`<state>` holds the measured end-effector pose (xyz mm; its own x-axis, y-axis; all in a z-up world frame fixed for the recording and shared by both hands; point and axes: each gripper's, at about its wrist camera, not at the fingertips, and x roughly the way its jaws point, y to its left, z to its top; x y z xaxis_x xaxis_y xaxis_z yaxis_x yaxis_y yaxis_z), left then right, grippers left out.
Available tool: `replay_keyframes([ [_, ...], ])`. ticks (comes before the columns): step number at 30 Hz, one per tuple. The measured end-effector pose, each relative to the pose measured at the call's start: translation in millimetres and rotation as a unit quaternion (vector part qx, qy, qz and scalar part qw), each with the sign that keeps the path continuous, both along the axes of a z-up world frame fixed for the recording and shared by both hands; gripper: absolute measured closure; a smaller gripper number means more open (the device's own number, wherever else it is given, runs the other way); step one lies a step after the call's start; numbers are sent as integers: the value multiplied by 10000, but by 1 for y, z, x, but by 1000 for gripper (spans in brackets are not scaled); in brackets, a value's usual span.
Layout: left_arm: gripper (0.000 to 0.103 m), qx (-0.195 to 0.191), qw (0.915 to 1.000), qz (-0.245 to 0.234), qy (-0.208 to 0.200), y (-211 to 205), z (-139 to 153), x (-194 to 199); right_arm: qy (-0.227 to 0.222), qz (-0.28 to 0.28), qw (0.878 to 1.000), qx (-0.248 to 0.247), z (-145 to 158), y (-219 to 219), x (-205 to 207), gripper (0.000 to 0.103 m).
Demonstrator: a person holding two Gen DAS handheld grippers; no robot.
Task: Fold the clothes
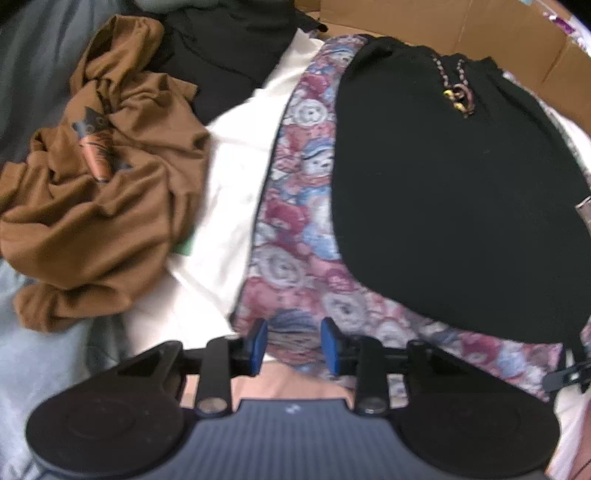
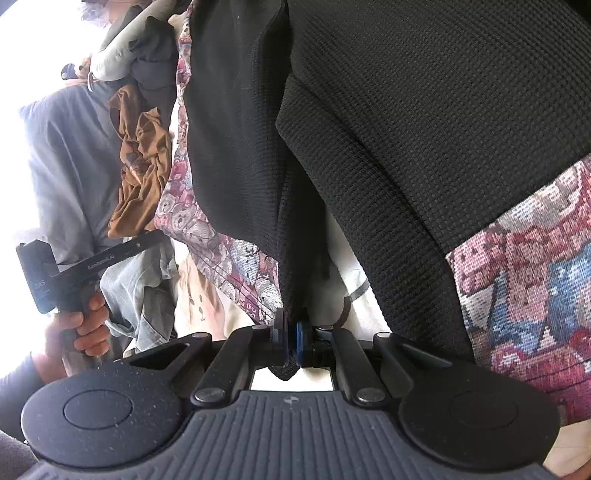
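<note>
- The black garment (image 1: 454, 199) lies spread flat on a teddy-bear blanket (image 1: 295, 206), its long axis running from the near edge, close to the left gripper, away toward the drawstring end by the cardboard (image 1: 480, 26).
- The blanket covers white bedding (image 1: 229, 206); a crumpled brown shirt (image 1: 99, 192) and other dark clothes sit well apart to the left, so the working patch is crowded on that side.
- The right gripper (image 2: 291, 341) is pinched tight on a corner of the black garment, the cloth rising from its fingers in a fold; this hand is the one already on the task's thing.
- The left gripper (image 1: 293, 343) hovers above the blanket with fingers narrowly apart and nothing between them; the garment's near edge lies ahead and to its right.
- A hand (image 2: 83, 328) holds the left gripper's handle in the right wrist view.
- Judgement: the next move likely needs the left fingers to reach that near edge.
</note>
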<state>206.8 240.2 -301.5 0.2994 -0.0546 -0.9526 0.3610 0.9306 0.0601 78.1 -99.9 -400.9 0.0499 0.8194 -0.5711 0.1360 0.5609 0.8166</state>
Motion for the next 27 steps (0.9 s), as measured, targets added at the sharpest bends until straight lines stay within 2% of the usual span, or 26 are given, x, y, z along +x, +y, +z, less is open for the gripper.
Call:
replay_keyframes([
  [11, 69, 297, 9995, -40, -106, 15, -18, 17, 66, -17, 10000, -63, -1, 0, 1, 102],
  [18, 69, 216, 9989, -354, -201, 9, -36, 23, 112, -25, 9999, -93, -2, 0, 1, 102],
  [23, 70, 348, 9972, -630, -188, 7, -48, 14, 133, -28, 9998, -113, -3, -1, 1, 102],
  [25, 74, 354, 9972, -630, -189, 10, -49, 11, 127, -23, 9998, -119, -3, 1, 1, 102],
  [27, 87, 347, 9975, -597, -164, 13, -48, 9, 116, -11, 9999, -116, -2, 1, 1, 102],
])
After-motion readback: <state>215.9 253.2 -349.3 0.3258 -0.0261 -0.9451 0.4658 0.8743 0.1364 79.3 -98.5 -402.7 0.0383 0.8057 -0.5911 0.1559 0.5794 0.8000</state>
